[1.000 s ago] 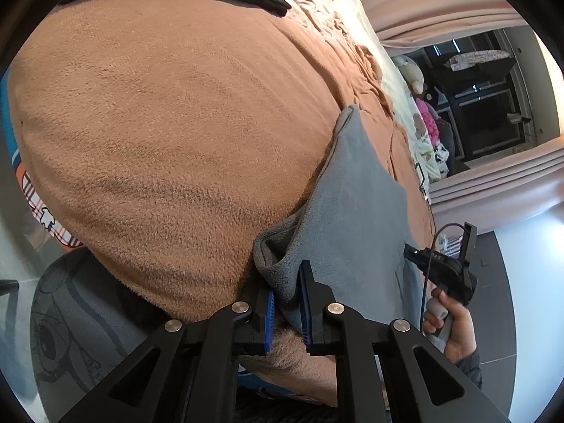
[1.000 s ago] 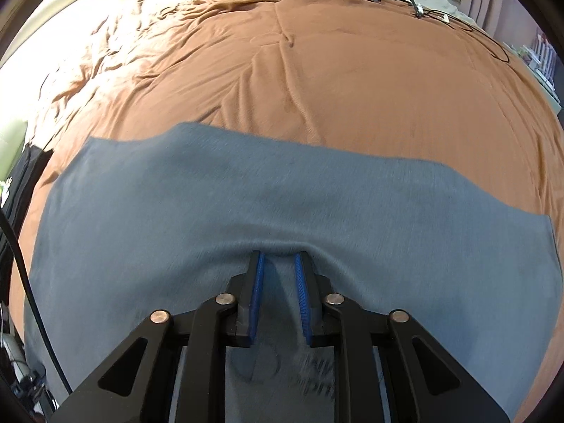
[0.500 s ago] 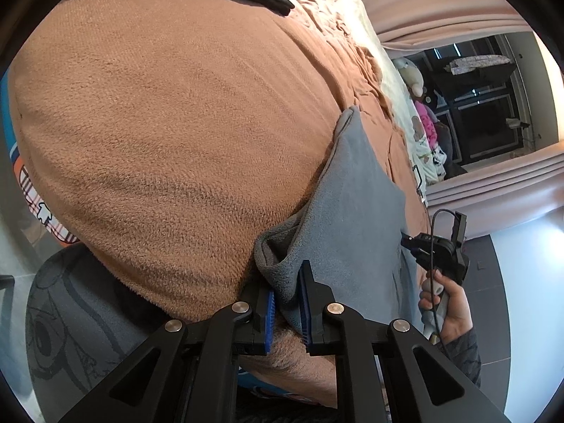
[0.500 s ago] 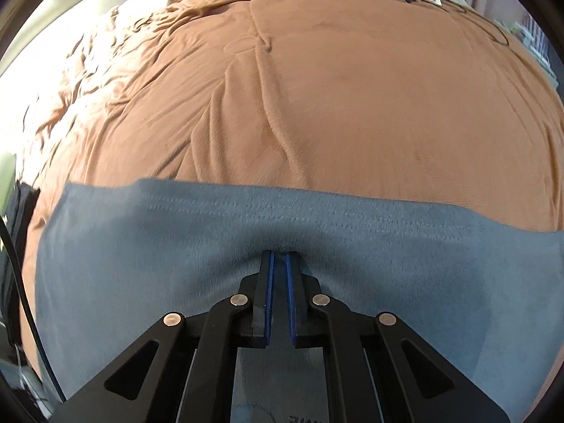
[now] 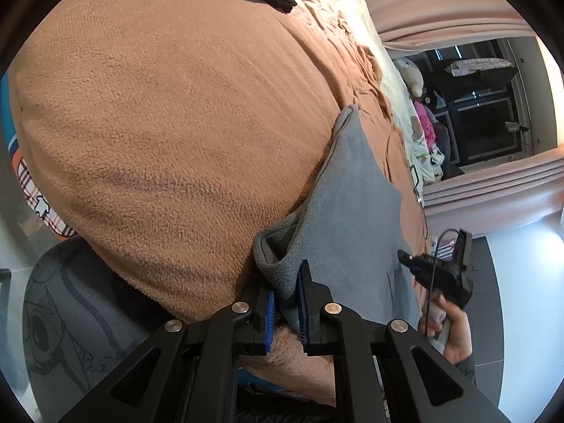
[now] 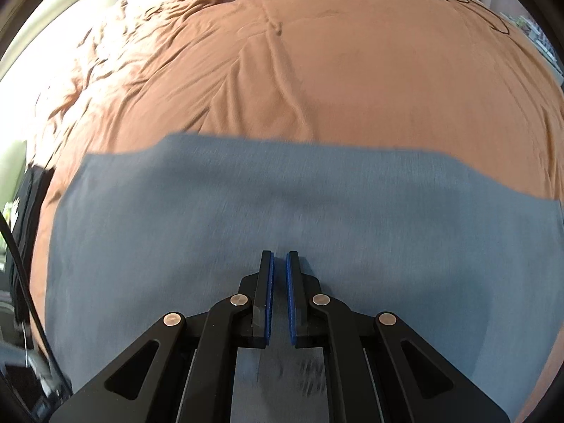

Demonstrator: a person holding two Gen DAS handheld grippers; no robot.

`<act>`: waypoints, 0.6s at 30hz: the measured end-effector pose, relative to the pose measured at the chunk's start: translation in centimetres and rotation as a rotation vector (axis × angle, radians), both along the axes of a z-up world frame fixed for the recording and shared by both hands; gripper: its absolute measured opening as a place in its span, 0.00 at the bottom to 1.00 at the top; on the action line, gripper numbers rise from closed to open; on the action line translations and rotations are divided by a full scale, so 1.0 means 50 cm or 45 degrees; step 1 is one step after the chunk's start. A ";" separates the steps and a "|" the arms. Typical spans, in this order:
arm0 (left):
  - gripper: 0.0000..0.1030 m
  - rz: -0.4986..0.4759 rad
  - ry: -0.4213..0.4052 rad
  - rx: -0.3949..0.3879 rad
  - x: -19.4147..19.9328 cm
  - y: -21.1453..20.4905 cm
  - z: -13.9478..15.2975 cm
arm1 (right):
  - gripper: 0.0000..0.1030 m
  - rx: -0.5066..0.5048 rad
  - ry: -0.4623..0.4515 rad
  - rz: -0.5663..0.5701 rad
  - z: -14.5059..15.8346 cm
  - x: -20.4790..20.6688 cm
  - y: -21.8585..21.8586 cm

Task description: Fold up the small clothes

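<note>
Grey garment half-handled, fold not finished

Grey garment (image 6: 303, 218) spread flat on the rust-brown blanket (image 6: 352, 77) of the bed, far edge running roughly straight across the blanket. At least two layers showing at the near corner in the left wrist view, so probably one fold in already; further folds and any stacking judged still to come. Exact type of clothing not readable from either view.

Left hand-held gripper (image 5: 286, 303) low at the bed's edge, blue pads closed down on the garment's bunched corner (image 5: 278, 257), cloth visibly pinched between them and rising slightly off the blanket. Right hand-held gripper (image 6: 278, 282) over the garment's near middle, pointing across the bed, fingers almost together with only a narrow slit between the pads; no clear sign of cloth caught in that slit, motion blur hiding the detail. Same tool seen from the left wrist view beyond the garment, held in the person's hand (image 5: 453, 331) by its grip, level with the bed's edge.
</note>
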State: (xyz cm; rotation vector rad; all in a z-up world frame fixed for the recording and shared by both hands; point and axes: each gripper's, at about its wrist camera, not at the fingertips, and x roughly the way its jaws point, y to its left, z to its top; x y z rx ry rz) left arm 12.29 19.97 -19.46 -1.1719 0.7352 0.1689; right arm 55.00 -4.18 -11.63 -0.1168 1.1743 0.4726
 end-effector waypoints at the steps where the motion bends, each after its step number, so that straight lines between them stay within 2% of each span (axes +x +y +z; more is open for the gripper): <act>1: 0.11 0.001 0.000 -0.002 0.001 0.001 0.000 | 0.03 -0.001 -0.001 0.015 0.001 -0.013 -0.004; 9: 0.11 -0.010 0.004 0.005 0.009 0.002 0.004 | 0.03 0.023 0.019 0.079 0.006 -0.099 -0.035; 18: 0.07 -0.029 -0.039 -0.041 0.012 0.004 0.016 | 0.03 0.035 0.037 0.123 0.002 -0.181 -0.063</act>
